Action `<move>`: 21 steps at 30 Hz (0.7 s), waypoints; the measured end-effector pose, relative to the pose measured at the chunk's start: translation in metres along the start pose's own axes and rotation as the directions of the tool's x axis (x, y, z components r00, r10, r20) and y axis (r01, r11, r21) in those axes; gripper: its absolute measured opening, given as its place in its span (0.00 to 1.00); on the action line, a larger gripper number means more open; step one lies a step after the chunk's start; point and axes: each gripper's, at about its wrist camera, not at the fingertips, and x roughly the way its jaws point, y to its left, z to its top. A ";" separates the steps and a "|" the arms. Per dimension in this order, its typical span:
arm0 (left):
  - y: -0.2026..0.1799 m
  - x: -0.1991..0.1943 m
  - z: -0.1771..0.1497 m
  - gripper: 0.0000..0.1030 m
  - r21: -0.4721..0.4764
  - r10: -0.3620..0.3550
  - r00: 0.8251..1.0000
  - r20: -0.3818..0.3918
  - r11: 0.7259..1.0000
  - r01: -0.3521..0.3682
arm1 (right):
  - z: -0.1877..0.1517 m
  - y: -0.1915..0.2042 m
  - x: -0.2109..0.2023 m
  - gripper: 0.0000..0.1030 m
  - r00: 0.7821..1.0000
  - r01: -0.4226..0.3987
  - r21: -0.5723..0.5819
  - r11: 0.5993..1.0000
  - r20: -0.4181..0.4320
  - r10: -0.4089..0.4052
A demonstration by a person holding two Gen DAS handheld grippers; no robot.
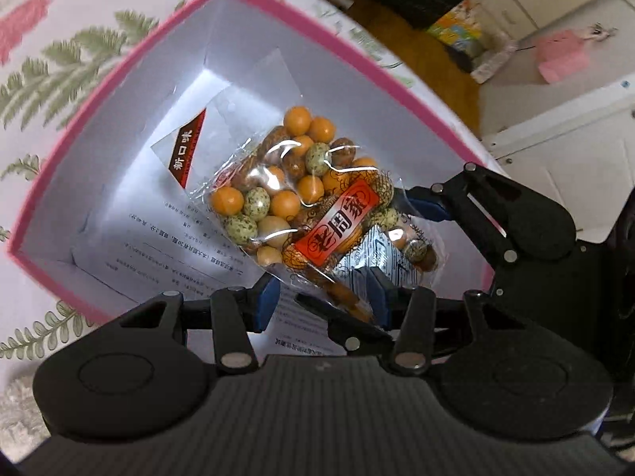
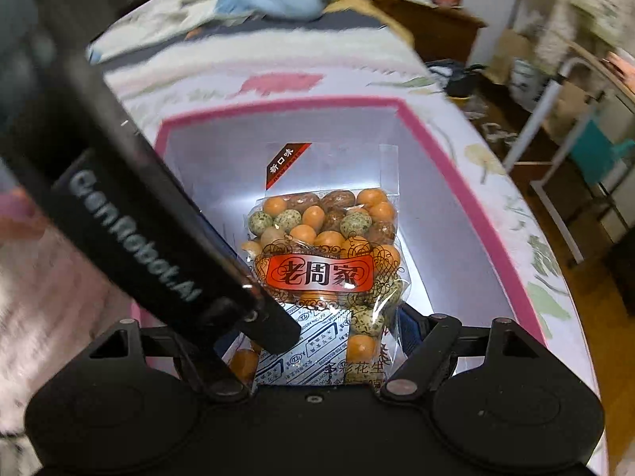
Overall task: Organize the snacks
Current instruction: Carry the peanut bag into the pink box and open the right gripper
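A clear bag of coated peanuts (image 1: 305,202) with a red label hangs inside a pink-rimmed white box (image 1: 278,4). It also shows in the right wrist view (image 2: 325,254), in the same box (image 2: 444,166). My left gripper (image 1: 325,297) stands open around the bag's lower end, its blue pads (image 1: 266,297) apart from the bag. My right gripper (image 2: 317,337) is closed on the bag's near end, and it shows in the left wrist view (image 1: 401,238) too. The left gripper's black body crosses the right wrist view and hides the right gripper's left finger.
A printed paper sheet (image 1: 170,246) lies on the box floor. The box sits on a leaf-patterned cloth (image 1: 63,55). Beyond the cloth edge are a wooden floor (image 1: 432,59), a metal frame (image 2: 555,127) and clutter.
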 end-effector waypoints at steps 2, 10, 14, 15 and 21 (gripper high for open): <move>0.004 0.012 0.003 0.44 -0.023 -0.001 1.000 -0.020 1.000 0.001 | 0.001 -0.003 0.012 0.79 1.000 -0.001 -0.023 1.000 -0.027 0.000; 0.003 0.018 -0.004 0.46 0.013 0.080 0.990 0.112 0.997 -0.082 | 0.010 0.002 0.024 0.91 0.989 0.066 -0.136 0.989 -0.123 -0.083; 0.000 0.005 -0.009 0.46 0.061 0.089 0.983 0.160 0.993 -0.100 | 0.010 0.007 -0.016 0.91 0.980 0.181 -0.100 0.979 -0.063 -0.187; -0.002 0.001 -0.010 0.46 0.074 0.079 0.984 0.161 0.993 -0.092 | 0.009 0.009 -0.027 0.91 0.978 0.197 -0.077 0.977 -0.048 -0.201; -0.032 -0.028 -0.033 0.46 0.226 0.061 0.984 0.166 0.969 -0.098 | -0.029 0.021 -0.102 0.91 0.972 0.233 0.092 0.968 0.008 -0.234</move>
